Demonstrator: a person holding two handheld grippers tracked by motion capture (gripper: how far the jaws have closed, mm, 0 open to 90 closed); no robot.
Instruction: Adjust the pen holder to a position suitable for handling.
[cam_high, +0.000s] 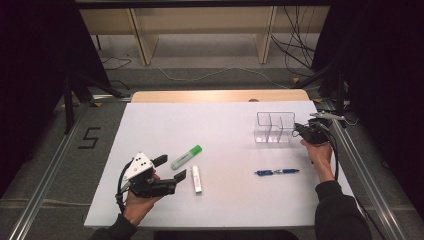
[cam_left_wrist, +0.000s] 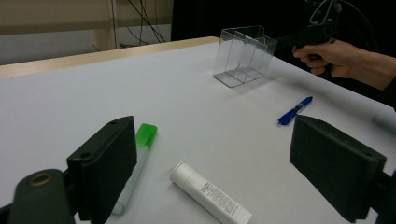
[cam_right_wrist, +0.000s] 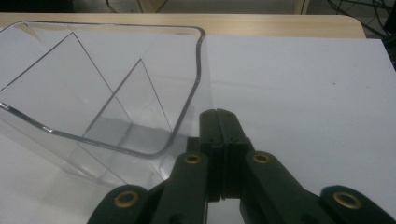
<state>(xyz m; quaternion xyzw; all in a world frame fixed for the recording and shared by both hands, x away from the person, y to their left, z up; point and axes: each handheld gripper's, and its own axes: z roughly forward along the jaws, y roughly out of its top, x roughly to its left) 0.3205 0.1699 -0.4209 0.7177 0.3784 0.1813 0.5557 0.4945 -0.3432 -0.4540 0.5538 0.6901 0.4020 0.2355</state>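
Organizer (cam_high: 274, 127), a clear divided box, stands at the far right of the white table (cam_high: 225, 200) in the high view, with the right gripper (cam_high: 303, 131) touching its right wall. The left gripper (cam_high: 172, 167) hovers at the near left beside a green-capped marker (cam_high: 186, 156) and a white tube (cam_high: 197, 178); a blue pen (cam_high: 277, 172) lies near the right hand (cam_high: 319, 154).

From the left gripper view, its jaws stand wide apart, released, bracketing the marker (cam_left_wrist: 135, 163) and tube (cam_left_wrist: 210, 192).

From the right gripper view, the jaws are pressed together just beside the box's rounded corner (cam_right_wrist: 198, 65); whether they pinch the wall is unclear. The step looks like steadying the box before loading; next, the left gripper should descend and close on the marker.
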